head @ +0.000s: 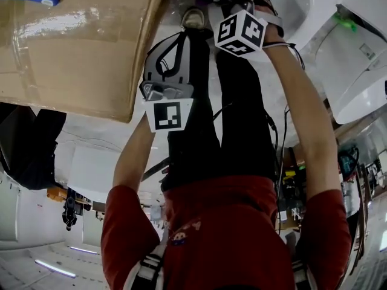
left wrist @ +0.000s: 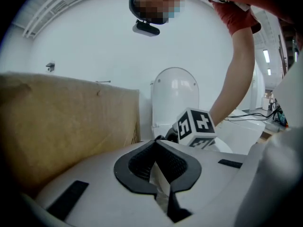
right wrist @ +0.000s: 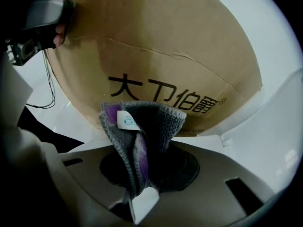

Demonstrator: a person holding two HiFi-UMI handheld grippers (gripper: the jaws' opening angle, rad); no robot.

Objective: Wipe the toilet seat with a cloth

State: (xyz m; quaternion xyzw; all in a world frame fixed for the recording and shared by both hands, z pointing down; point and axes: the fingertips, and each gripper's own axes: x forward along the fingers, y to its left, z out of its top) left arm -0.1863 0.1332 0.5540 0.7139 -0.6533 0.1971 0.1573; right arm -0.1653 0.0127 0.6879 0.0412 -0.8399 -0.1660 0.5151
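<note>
**Cloth (right wrist: 142, 122) gripped, wiping not yet begun**

At the left, a cardboard box (left wrist: 66, 126) stands just beside the toilet (left wrist: 174, 92), whose lid is raised. The left gripper (left wrist: 155, 144) points towards the toilet with its jaws closed together. Only a thin pale sliver shows in their seam, and what it is cannot be told.

To its right, the right gripper (right wrist: 144, 167) has its jaws clamped on the grey and purple cloth. The cloth stands bunched up out of the jaws, a white tag (right wrist: 125, 121) at its top edge. In the right gripper view it faces the printed side of the box, clear of any surface.

The step in hand looks like bringing the cloth to the toilet. No view shows the toilet seat clearly. The next move calls for turning the right gripper off the box towards the seat, then lowering the cloth until it lies flat on the rim.
</note>
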